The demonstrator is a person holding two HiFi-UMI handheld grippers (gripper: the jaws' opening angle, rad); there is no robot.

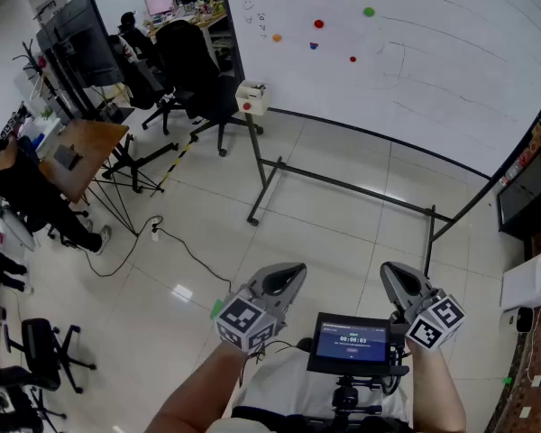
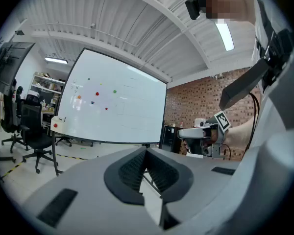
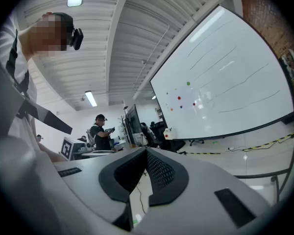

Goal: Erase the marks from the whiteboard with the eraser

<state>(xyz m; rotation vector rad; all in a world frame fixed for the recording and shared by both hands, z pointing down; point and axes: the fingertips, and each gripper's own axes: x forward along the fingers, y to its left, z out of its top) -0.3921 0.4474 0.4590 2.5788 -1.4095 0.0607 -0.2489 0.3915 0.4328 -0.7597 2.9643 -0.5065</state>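
The whiteboard (image 1: 433, 52) stands on a wheeled frame across the tiled floor, well ahead of me. It carries thin drawn lines and several coloured dots (image 1: 318, 23). A small white box with a red spot (image 1: 252, 96) sits at the board's lower left corner; I cannot tell whether it is the eraser. The same box shows in the left gripper view (image 2: 55, 125) and the right gripper view (image 3: 167, 132). My left gripper (image 1: 295, 270) (image 2: 146, 151) and right gripper (image 1: 387, 270) (image 3: 147, 151) are held low near my body, far from the board. Both are shut and hold nothing.
Black office chairs (image 1: 194, 66) and a monitor on a stand (image 1: 77, 39) stand left of the board. A wooden desk (image 1: 86, 152) with a seated person is further left. A cable (image 1: 176, 246) trails over the floor. A small screen (image 1: 352, 341) sits between my grippers.
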